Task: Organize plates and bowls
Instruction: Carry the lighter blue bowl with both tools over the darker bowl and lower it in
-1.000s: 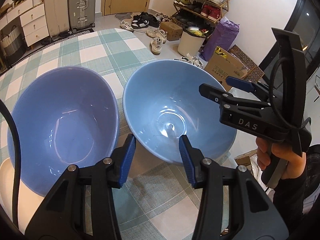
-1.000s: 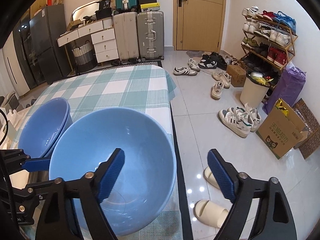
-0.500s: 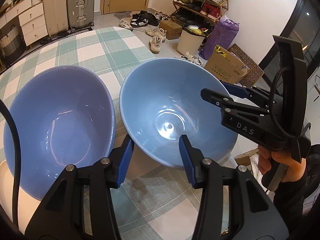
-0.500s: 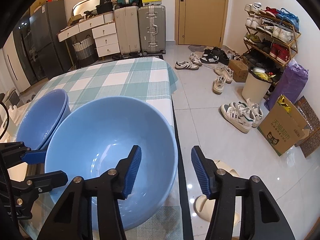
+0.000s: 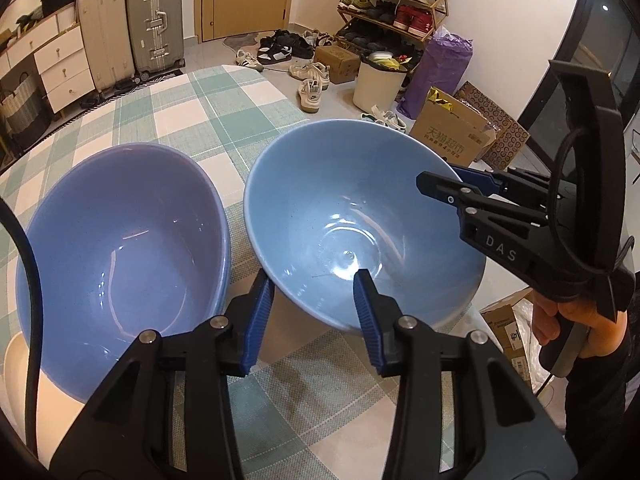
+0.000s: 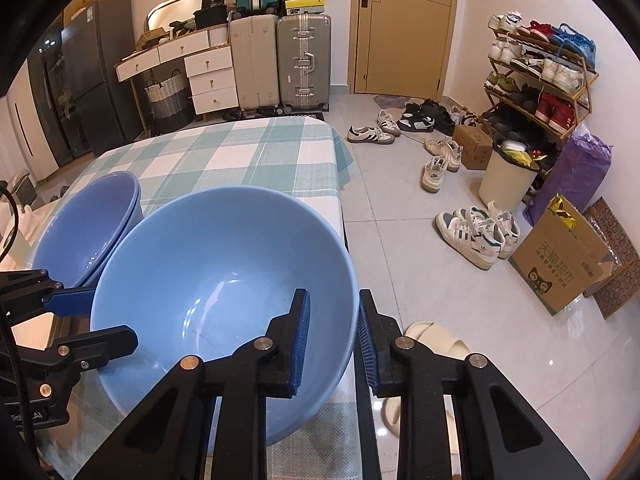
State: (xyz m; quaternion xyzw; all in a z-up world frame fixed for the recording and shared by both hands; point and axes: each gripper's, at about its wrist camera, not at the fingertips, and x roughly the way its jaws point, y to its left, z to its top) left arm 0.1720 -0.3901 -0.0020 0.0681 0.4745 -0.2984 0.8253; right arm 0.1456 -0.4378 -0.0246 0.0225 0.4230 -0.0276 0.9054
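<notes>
A light blue bowl (image 5: 360,216) stands near the right edge of the checked table (image 5: 224,120); it also shows in the right wrist view (image 6: 224,280). My right gripper (image 6: 334,336) straddles its right rim, one pad inside and one outside, jaws nearly closed on the rim. It shows side-on in the left wrist view (image 5: 452,184). A stack of two darker blue bowls (image 5: 120,236) stands just left of it, seen in the right wrist view (image 6: 88,228) too. My left gripper (image 5: 314,312) is open and empty, just in front of the light bowl.
The table's right edge (image 6: 342,216) drops to a tiled floor with slippers (image 6: 436,340), shoes and a cardboard box (image 6: 560,264). A white plate edge (image 5: 16,364) lies at the left under the bowl stack. Suitcases and drawers stand beyond the table.
My right gripper's jaws have narrowed from wide open onto the light bowl's right rim. The left gripper has stayed open and almost still.
</notes>
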